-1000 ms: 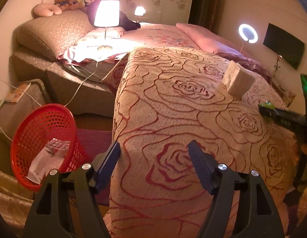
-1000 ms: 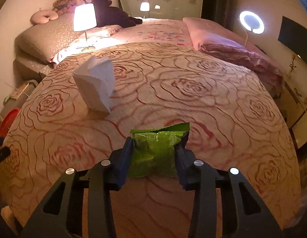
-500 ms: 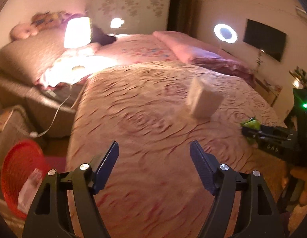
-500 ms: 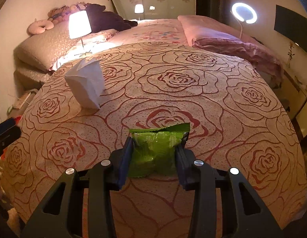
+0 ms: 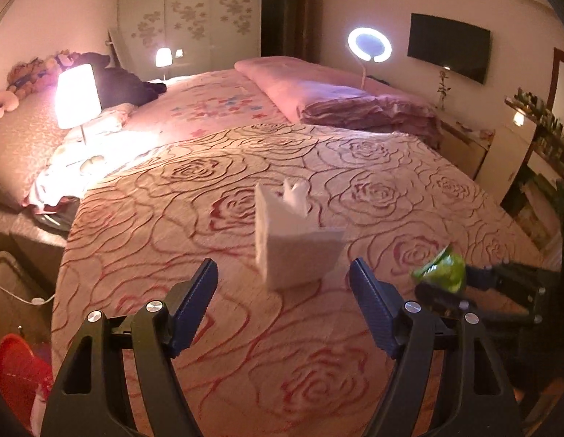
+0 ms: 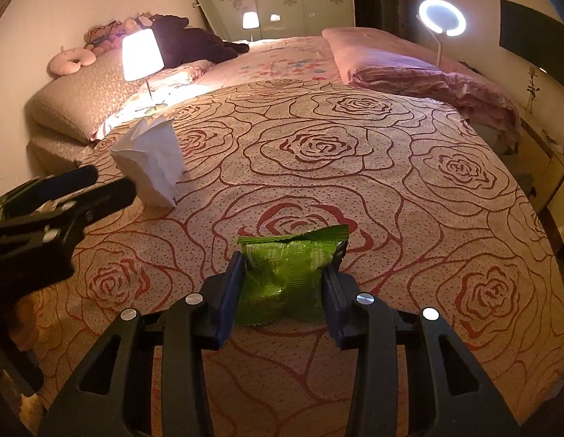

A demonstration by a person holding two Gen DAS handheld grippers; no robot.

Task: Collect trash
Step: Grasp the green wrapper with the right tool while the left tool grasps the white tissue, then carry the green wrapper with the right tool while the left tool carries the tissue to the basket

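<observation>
Above the bedspread [image 6: 355,189], right hand-held gripper [image 6: 284,276] clamps green wrapper [image 6: 287,273]; left hand-held gripper [image 5: 284,302] gapes empty

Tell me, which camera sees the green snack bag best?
The right wrist view: the green snack bag sits close and whole, pinched in the right tool. The left wrist view shows only a small crumpled bit of it, far at the right edge.

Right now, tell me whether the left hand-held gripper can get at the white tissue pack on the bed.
Probably yes. The left hand-held gripper is open and empty, with the white tissue pack straight ahead on the bedspread and nothing between them. The right hand-held gripper, shut on the green wrapper, sits off to the side.
</observation>
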